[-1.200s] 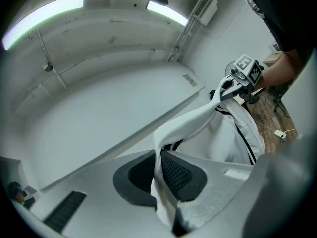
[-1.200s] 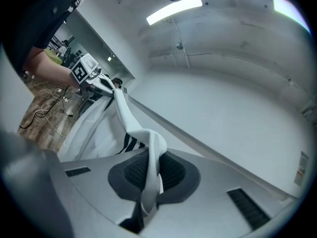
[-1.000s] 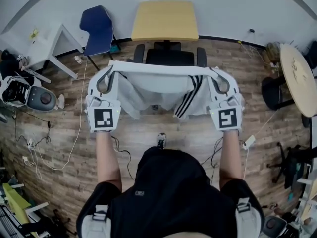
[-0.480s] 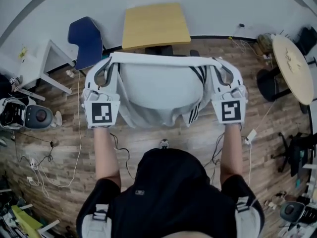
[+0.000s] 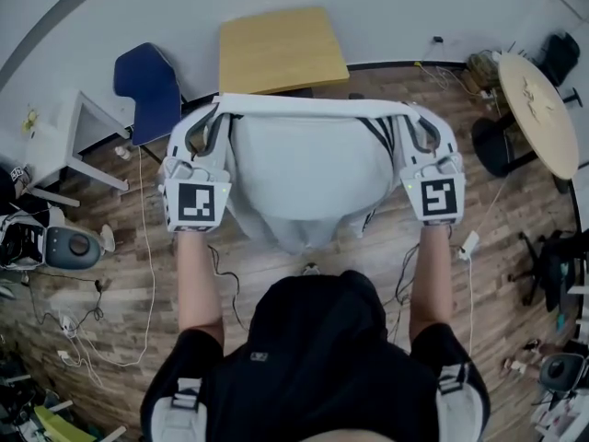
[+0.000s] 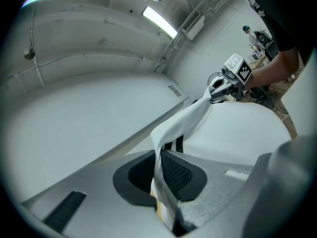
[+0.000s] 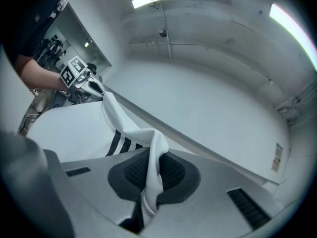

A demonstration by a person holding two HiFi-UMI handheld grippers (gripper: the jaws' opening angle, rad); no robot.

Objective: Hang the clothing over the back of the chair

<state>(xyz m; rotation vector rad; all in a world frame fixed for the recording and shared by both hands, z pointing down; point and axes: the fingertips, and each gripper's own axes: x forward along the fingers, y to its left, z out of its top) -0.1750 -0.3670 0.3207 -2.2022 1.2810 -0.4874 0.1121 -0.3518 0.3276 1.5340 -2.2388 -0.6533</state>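
Note:
A white garment (image 5: 308,173) with black stripes hangs stretched between my two grippers, and its top hem is pulled taut. My left gripper (image 5: 217,118) is shut on the hem's left end, and in the left gripper view the cloth (image 6: 198,118) twists down into the shut jaws (image 6: 168,214). At the right end my right gripper (image 5: 411,116) is pinched on the cloth (image 7: 148,152), which runs into its jaws (image 7: 145,207). Both grippers point level towards the yellow table. The garment covers almost all of the black office chair behind it.
A yellow table (image 5: 276,49) stands against the wall just past the garment. A blue chair (image 5: 147,81) and a white side table (image 5: 78,127) are at the left. At the right is a round table (image 5: 538,109). Cables (image 5: 138,274) trail over the wooden floor.
Both grippers have carried the stretched garment forward towards the yellow table. The black chair, plainly visible a second ago, is now covered by the cloth.

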